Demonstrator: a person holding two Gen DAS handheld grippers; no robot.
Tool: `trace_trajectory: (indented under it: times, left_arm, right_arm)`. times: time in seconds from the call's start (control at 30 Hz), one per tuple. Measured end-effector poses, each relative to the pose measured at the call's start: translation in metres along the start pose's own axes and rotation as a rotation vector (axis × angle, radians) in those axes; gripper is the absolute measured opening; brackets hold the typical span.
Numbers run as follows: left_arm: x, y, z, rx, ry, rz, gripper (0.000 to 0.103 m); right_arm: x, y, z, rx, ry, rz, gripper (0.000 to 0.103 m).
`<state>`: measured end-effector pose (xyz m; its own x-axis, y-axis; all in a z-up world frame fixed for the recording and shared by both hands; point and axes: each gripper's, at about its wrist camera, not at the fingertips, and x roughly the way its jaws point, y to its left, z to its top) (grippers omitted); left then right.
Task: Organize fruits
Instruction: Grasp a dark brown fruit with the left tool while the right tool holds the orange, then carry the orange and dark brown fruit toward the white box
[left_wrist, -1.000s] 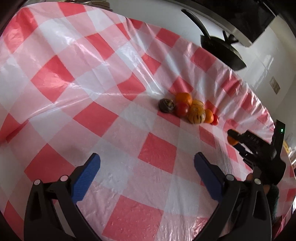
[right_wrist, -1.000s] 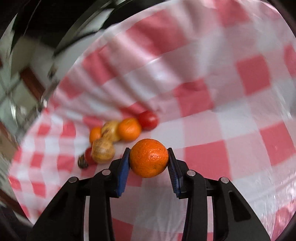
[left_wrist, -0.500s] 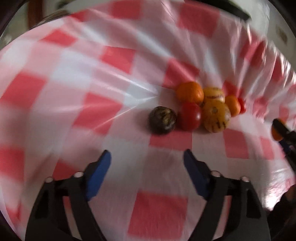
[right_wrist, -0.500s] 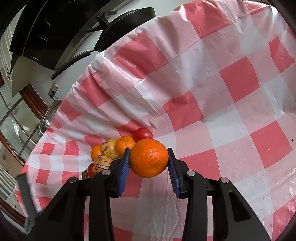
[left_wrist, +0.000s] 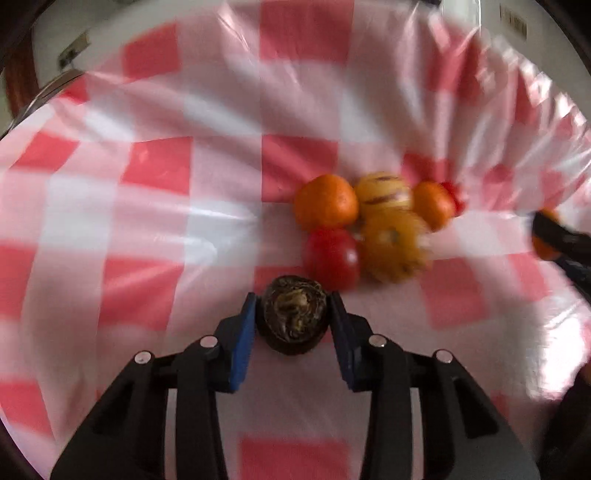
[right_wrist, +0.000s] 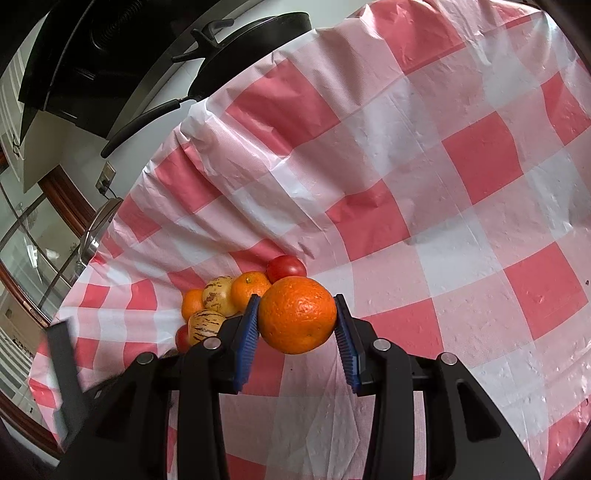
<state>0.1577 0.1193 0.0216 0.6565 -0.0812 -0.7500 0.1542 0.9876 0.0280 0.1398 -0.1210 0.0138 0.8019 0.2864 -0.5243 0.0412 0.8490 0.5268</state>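
Observation:
My left gripper (left_wrist: 293, 317) is shut on a dark brown wrinkled fruit (left_wrist: 295, 319), its blue pads pressed to both sides. Just beyond lies a cluster: a red tomato (left_wrist: 332, 258), an orange (left_wrist: 325, 201), two yellow striped melons (left_wrist: 393, 243) and a smaller orange (left_wrist: 432, 205). My right gripper (right_wrist: 297, 321) is shut on a large orange (right_wrist: 297, 315), held above the cloth. Behind it the same cluster shows: a tomato (right_wrist: 286, 267), an orange (right_wrist: 251, 288) and striped melons (right_wrist: 205, 325). The right gripper shows at the left wrist view's right edge (left_wrist: 554, 236).
A red-and-white checked plastic cloth (right_wrist: 443, 184) covers the table, wrinkled near its far edge. A black pan (right_wrist: 251, 48) with a long handle sits beyond the cloth. A window and wooden frame (right_wrist: 55, 192) are at the left. The left gripper's body (right_wrist: 66, 376) rises at the lower left.
My left gripper moved in on the fruit cluster and closed from wide open onto the dark brown fruit. The right gripper kept its hold on the large orange and hardly moved.

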Motion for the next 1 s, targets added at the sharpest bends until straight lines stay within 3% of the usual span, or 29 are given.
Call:
trace_trajectory:
  times: [0.17,0.47,0.73,0.87,1.0]
  left_arm:
    - [-0.052,0.005,-0.036,-0.153,-0.07,-0.01,0.039]
    - [-0.082,0.011,-0.045,-0.238,-0.121,0.016,0.039]
    - [-0.147,0.025,-0.093,-0.3,-0.155,0.068,0.039]
    - [-0.186,0.037,-0.132,-0.287,-0.15,0.123,0.039]
    - [-0.213,0.057,-0.172,-0.31,-0.134,0.167,0.039]
  right_arm:
    - [0.001,0.001,0.0,-0.003,0.003,0.0,0.039]
    - [0.003,0.0,0.0,0.008,0.014,-0.001,0.039]
    - [0.008,0.005,-0.002,-0.015,0.067,-0.013,0.039]
    - [-0.002,0.02,-0.022,-0.073,0.145,-0.021,0.039]
    - [-0.032,0.04,-0.067,-0.06,0.206,0.051,0.039]
